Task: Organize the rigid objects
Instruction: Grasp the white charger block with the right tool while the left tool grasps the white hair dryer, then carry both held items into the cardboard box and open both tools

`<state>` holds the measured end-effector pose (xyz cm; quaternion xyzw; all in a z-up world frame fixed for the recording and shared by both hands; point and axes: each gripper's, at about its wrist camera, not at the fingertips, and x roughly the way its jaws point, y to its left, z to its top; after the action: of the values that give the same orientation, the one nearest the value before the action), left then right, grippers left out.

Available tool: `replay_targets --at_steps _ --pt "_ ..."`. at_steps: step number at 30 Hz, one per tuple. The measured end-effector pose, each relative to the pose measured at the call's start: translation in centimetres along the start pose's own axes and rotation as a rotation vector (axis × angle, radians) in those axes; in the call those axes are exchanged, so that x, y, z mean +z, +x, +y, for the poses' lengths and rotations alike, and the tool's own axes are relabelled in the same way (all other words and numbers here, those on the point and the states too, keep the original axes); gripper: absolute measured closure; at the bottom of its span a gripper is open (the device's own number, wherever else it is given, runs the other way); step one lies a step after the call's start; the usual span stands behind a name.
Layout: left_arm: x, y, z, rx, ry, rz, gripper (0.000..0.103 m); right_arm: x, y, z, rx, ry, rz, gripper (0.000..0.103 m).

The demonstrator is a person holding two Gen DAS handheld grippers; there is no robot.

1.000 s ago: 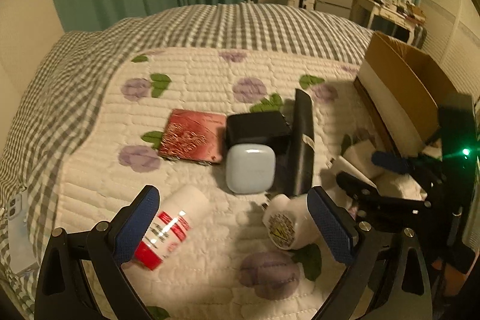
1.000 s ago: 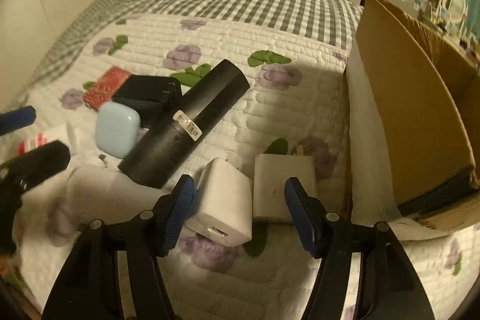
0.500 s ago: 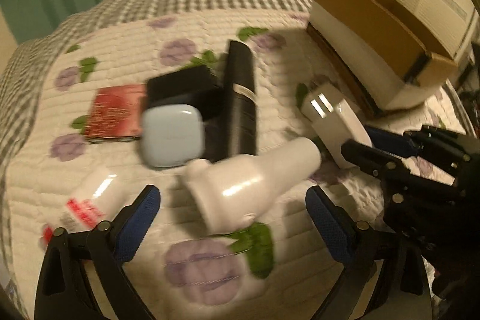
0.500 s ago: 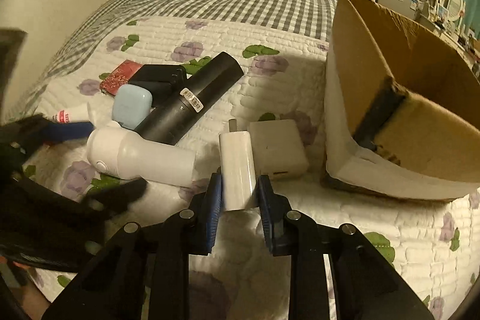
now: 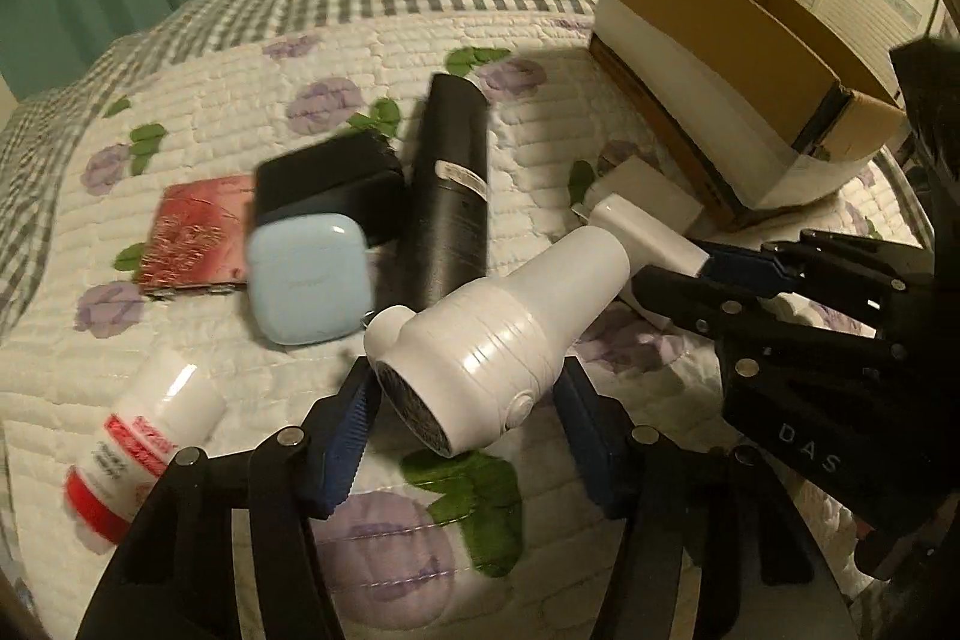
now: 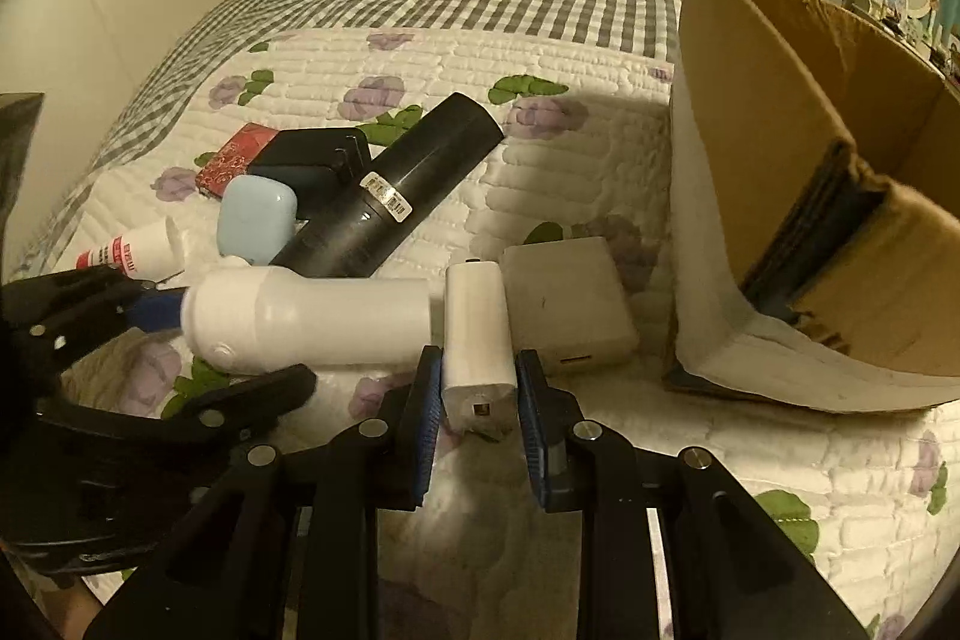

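White bottle-shaped device w/ dark mesh end lies on the bed, just left of cardboard box. Left hand-held gripper closing round its wide end; a sec ago it hung wide open. Right hand-held gripper clamps white charger, pinched now vs merely straddled earlier; grey adapter beside it.

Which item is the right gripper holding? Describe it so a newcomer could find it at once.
Start at the open cardboard box on the quilted bed; just left of its base lie two white chargers. The right gripper is shut on the white charger standing on its narrow edge. Its neighbour, the flat square charger, lies flat and untouched.
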<state>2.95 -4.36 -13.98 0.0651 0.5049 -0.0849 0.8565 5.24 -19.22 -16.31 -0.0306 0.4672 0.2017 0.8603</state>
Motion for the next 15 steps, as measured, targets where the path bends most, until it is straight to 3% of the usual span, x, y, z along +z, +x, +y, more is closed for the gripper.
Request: replay_targets --at_steps 7,15 --pt "0.8 -3.1 1.7 0.04 -0.047 -0.084 0.043 0.0 -2.1 0.7 -0.034 -0.032 -0.062 0.08" --pt "3.6 -7.6 2.2 0.096 -0.09 -0.185 0.043 2.2 -8.4 1.1 -0.029 -0.054 -0.191 0.08"
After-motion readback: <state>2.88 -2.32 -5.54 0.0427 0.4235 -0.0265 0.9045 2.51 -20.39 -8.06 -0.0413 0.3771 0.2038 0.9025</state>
